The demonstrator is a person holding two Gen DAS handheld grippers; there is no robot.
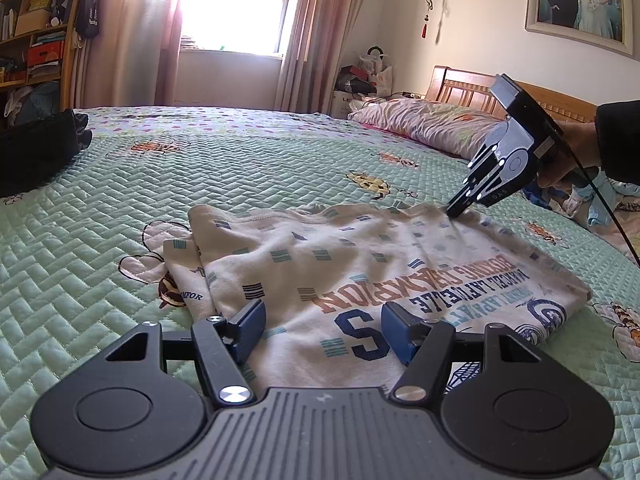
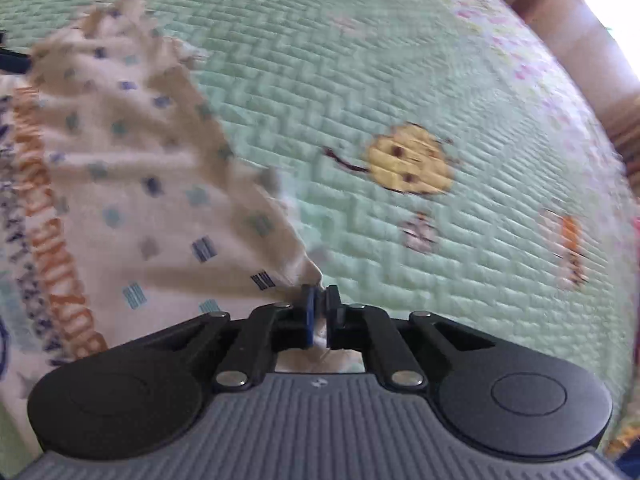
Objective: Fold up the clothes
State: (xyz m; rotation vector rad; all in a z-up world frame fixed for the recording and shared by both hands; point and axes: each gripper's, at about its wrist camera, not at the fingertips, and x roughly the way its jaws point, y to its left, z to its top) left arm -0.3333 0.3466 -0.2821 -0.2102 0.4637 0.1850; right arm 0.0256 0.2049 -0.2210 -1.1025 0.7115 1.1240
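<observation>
**Far corner pinched, near edge waiting**

Between the fingers of the right gripper (image 2: pixel 319 308), a corner of the cream cotton shirt (image 1: pixel 360 276) with small blue and teal dash patterns and orange and navy lettering is sitting pinched. Its jaws are standing nearly together with only that thin fold of fabric in the gap, so it is gripping the shirt at its far corner, as the left wrist view also suggests, where the tips of that gripper (image 1: pixel 456 211) are meeting the cloth's far right edge. A person's dark-sleeved hand (image 1: pixel 576 168) is carrying it.

Just ahead of the left gripper (image 1: pixel 322 332), the shirt is lying partly folded and rumpled on the pale green quilted bedspread (image 1: pixel 120 208). This gripper's blue pads (image 1: pixel 250 330) are standing wide apart, straddling the near edge of the shirt around the large navy letter; whether they are resting on the cloth I cannot tell, but they are not pinching it.

By my reading, the step in hand is taking hold for a fold: one corner is secured, the other not yet. The next move is probably calling for the left gripper to close on the near edge, so that both grips can lift and carry the cloth over together, keeping it taut enough to avoid fresh wrinkles.
</observation>
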